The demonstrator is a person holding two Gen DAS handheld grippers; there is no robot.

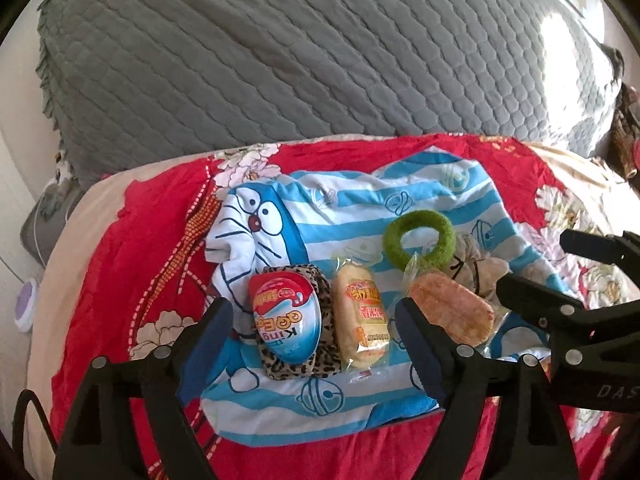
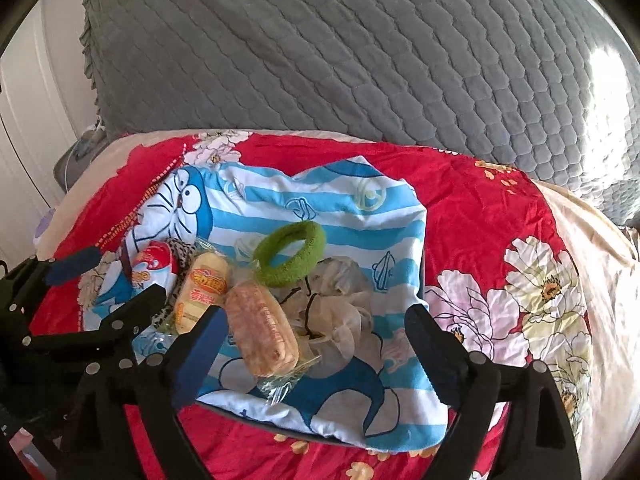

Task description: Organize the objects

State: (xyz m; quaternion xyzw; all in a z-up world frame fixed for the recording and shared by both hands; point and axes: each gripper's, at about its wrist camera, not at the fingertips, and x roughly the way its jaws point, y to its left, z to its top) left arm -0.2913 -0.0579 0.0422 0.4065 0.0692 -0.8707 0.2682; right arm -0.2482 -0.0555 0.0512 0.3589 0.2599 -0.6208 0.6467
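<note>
A blue-striped cartoon cloth [image 1: 344, 208] [image 2: 320, 200] lies on the red floral bedspread [image 1: 120, 248]. On it sit a red-and-blue egg-shaped pack [image 1: 286, 320] [image 2: 154, 266] atop a leopard-print hair band [image 1: 320, 280], a yellow wrapped snack [image 1: 362, 320] [image 2: 202, 292], an orange wrapped cracker [image 1: 452, 312] [image 2: 262, 328], a green hair ring [image 1: 420, 236] [image 2: 290, 258] and a sheer beige hair tie [image 2: 340, 304]. My left gripper [image 1: 312, 312] [image 2: 116, 276] hangs open above the egg and yellow snack. My right gripper [image 2: 316, 314] [image 1: 548, 260] is open above the cracker and beige tie. Neither holds anything.
A grey quilted pillow [image 1: 300, 60] [image 2: 340, 48] fills the back. A small purple-and-white round device [image 1: 26, 304] lies off the bed's left edge. Bright sunlight washes out the far right.
</note>
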